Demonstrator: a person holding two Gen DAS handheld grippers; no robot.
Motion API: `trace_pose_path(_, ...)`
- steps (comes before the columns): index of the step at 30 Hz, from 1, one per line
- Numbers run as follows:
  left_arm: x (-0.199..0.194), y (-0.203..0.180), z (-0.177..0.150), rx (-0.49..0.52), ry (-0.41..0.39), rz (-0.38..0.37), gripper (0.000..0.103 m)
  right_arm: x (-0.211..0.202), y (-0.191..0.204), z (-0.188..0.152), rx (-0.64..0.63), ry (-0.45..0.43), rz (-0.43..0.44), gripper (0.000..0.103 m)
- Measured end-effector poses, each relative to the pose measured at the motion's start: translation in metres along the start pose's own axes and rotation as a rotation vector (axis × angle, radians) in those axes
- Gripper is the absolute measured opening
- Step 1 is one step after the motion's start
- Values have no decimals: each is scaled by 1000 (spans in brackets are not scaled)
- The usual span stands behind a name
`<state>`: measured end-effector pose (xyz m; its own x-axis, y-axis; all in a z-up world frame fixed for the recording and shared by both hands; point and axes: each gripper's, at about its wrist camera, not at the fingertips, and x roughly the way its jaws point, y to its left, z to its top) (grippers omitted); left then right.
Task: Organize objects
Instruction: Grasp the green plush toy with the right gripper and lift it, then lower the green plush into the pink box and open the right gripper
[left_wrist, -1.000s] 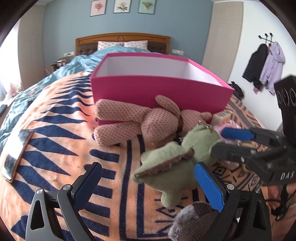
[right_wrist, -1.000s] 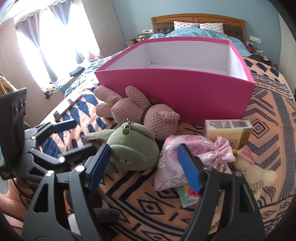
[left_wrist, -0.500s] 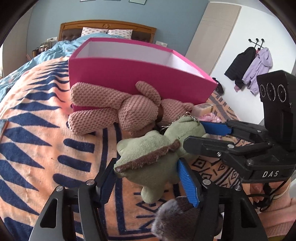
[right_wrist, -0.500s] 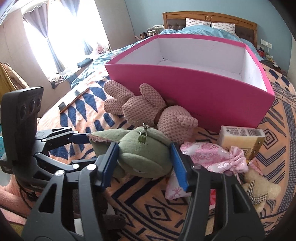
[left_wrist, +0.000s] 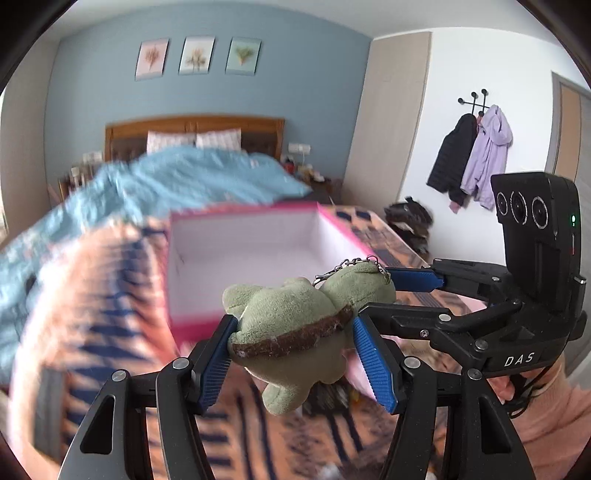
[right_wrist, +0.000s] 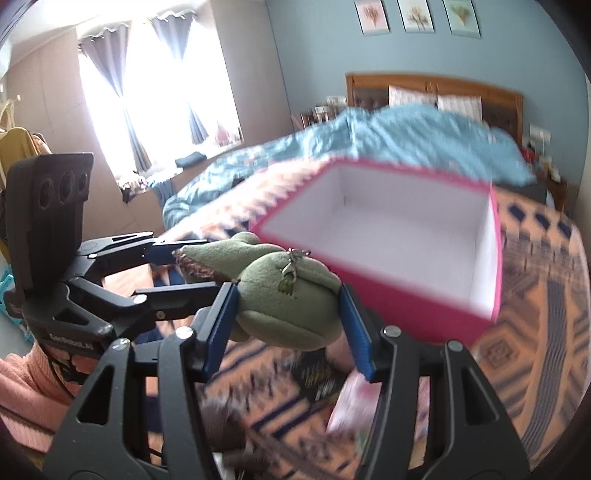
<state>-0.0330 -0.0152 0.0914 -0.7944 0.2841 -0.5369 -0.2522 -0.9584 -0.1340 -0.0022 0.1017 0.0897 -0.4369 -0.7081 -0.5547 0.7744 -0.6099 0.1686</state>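
Note:
A green plush turtle (left_wrist: 295, 321) with a brown shell rim and a keychain is held in the air between both grippers. My left gripper (left_wrist: 295, 350) is shut on its body. My right gripper (right_wrist: 286, 314) is shut on its head, which also shows in the right wrist view (right_wrist: 288, 306). The open pink box (left_wrist: 243, 254) with a white inside stands on the bed just beyond and below the turtle; it also shows in the right wrist view (right_wrist: 399, 236). The right gripper shows at the right of the left wrist view (left_wrist: 417, 280).
The bed carries an orange and navy patterned blanket (right_wrist: 535, 295) and a blue duvet (left_wrist: 166, 184) behind the box. A pink pouch (right_wrist: 354, 402) and a dark furry toy (right_wrist: 218, 428) lie below the grippers. Coats (left_wrist: 472, 155) hang on the right wall.
Both grippers have closed on the green turtle and lifted it off the bed towards the pink box. The pink knitted rabbit has dropped out of view.

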Motion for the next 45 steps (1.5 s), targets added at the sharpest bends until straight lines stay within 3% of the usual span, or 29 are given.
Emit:
trace_pose_path(5, 13, 23, 47, 18, -30, 44, 65, 12, -13, 50, -9, -57, 17, 58)
trace_pose_path(11, 63, 58, 61, -15, 51, 65, 65, 64, -44, 76, 42, 14, 40, 58)
trace_pose_path(16, 111, 81, 46, -73, 167, 80, 65, 118, -76, 67, 122, 137, 62, 57)
trace_pose_path(20, 131, 81, 31, -58, 229, 102, 65, 150, -90, 48, 170, 231, 86, 57)
trace_pose_path(24, 132, 74, 26, -24, 245, 143, 65, 167, -98, 35, 188, 294, 83, 57)
trace_pose_path(26, 122, 67, 26, -6, 210, 151, 66, 171, -101, 34, 186, 309, 55, 58)
trace_pose_path(31, 89, 56, 23, 12, 123, 151, 72, 152, -107, 33, 190, 269, -5, 60)
trace_pose_path(35, 52, 43, 11, 19, 54, 58, 84, 99, -102, 27, 171, 174, 7, 66)
trace_pose_path(40, 7, 26, -13, 10, 16, -84, 86, 14, -86, 5, 106, 48, 43, 72)
trace_pose_path(45, -13, 9, -45, 11, 31, -140, 86, -35, -74, -39, 81, 33, 70, 73)
